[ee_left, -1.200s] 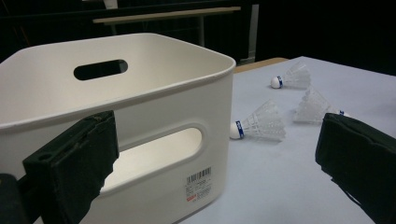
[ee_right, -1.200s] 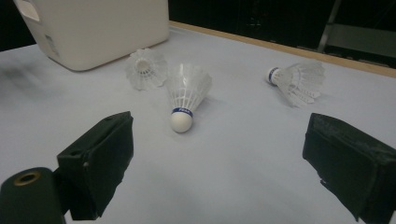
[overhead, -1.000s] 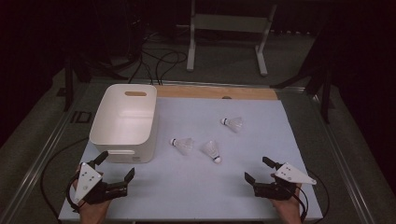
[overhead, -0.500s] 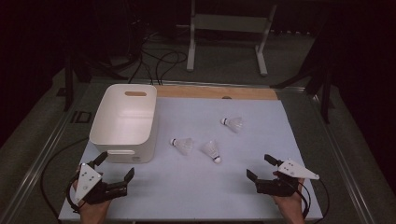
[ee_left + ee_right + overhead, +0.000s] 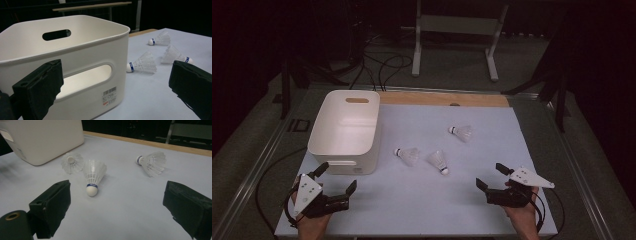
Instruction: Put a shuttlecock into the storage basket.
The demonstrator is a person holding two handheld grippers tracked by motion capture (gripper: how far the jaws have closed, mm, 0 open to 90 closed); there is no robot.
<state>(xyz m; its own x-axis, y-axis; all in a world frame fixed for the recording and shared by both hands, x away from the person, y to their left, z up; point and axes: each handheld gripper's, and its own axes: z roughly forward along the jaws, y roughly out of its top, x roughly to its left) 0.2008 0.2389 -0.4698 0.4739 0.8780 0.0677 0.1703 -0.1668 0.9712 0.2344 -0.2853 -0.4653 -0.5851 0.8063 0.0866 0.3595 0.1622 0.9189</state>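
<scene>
Two claws hovered low at the tabletop's [image 5: 512, 130] near edge, left claw [image 5: 337, 180] and right claw [image 5: 492, 176] both wide open and empty. Three shuttlecocks [image 5: 438, 161] lay mid-table between them, beside the white bin [image 5: 343, 131].

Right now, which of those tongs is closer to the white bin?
The left. The left tongs sit open just in front of the white bin, at its near wall. The right tongs are open far across the table, beyond the shuttlecocks.
</scene>
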